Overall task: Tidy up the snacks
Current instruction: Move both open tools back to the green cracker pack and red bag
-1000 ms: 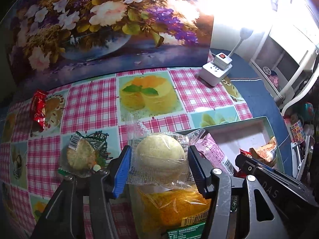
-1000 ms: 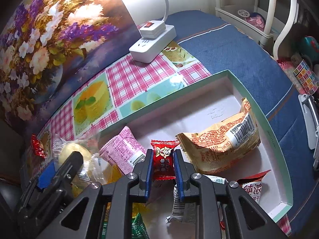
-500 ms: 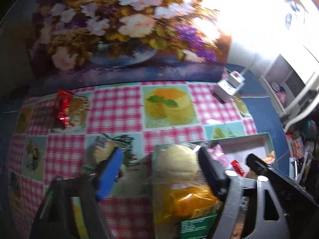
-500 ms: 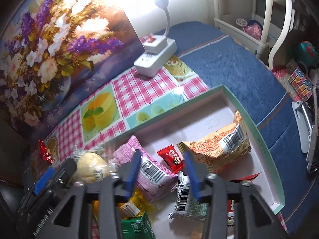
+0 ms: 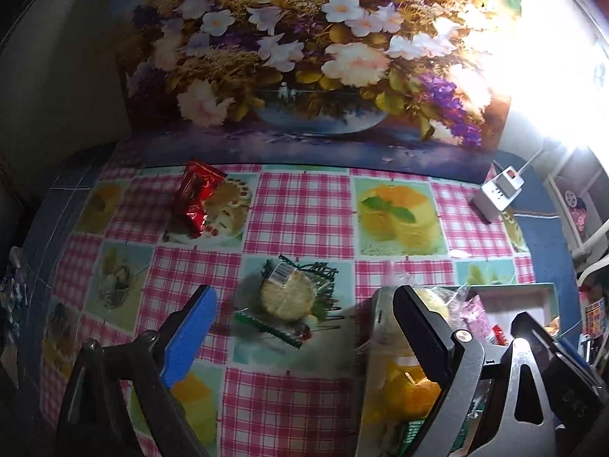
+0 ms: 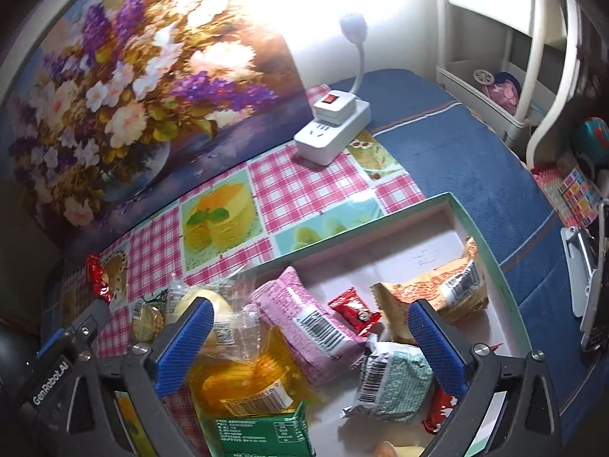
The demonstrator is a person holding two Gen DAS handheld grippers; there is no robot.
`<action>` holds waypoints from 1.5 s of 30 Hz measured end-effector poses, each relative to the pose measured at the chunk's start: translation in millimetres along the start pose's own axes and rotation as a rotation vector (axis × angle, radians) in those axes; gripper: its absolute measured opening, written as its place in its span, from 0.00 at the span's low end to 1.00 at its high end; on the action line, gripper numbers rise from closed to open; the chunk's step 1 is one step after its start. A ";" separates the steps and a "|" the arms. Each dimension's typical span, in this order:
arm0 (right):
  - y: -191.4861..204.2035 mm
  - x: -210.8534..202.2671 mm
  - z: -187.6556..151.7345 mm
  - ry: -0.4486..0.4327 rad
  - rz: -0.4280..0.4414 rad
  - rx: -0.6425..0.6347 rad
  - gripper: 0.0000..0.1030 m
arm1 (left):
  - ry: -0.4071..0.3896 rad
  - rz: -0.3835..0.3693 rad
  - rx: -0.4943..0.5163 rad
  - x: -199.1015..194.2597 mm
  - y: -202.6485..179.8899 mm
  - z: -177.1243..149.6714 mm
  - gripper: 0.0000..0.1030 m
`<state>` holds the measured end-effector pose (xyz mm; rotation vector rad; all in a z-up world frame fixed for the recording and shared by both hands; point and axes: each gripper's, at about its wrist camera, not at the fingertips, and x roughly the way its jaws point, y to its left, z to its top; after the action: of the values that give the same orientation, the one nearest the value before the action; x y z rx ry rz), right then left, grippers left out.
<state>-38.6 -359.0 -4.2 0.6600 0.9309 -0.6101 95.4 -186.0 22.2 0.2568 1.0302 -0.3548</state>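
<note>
Left gripper (image 5: 304, 327), jaws just opened wide, empty above the wrapped biscuit (image 5: 288, 297); right gripper (image 6: 310, 339) likewise wide (small red packet (image 6: 356, 311) lying free in the tray (image 6: 491, 243)).

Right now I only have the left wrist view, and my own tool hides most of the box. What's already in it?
Observer: The right wrist view shows a pink packet, an orange packet and a teal packet lying in the box.
Operator: Is the right tool gripping anything?
Observer: No. The right tool is open and its jaws have just been opening. A small red packet lies in the box in line with the gap, and the pads do not touch it.
Operator: Any room left?
Observer: Yes, the box floor along its far wall is bare.
</note>
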 end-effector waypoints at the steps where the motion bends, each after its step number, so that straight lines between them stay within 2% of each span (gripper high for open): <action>1: 1.8 -0.2 -0.5 -0.002 0.001 -0.007 1.00 | 0.000 0.007 0.003 0.5 -0.4 -0.5 0.91; 12: 17.6 -4.6 -5.0 -0.058 0.051 -0.071 1.00 | -0.013 0.007 -0.019 1.8 11.4 0.6 0.91; 17: 29.6 -2.4 -8.7 -0.030 0.072 -0.083 1.00 | -0.018 0.022 -0.073 1.8 37.0 1.3 0.91; 26: 70.1 3.1 -21.8 0.011 0.131 -0.159 1.00 | -0.020 0.163 -0.206 -1.8 110.2 -5.5 0.91; 34: 120.0 3.4 -40.0 0.025 0.187 -0.274 1.00 | 0.002 0.248 -0.317 -3.9 168.6 -20.3 0.91; 40: 150.2 6.7 -49.9 0.058 0.253 -0.319 1.00 | 0.021 0.245 -0.377 -1.5 195.4 -29.5 0.91; 45: 168.3 14.7 -56.4 0.077 0.278 -0.339 1.00 | 0.035 0.201 -0.414 3.0 206.7 -33.9 0.91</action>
<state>60.2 -210.9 -0.4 0.4976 0.9661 -0.1740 153.7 14.9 11.6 -0.0076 1.0765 0.0484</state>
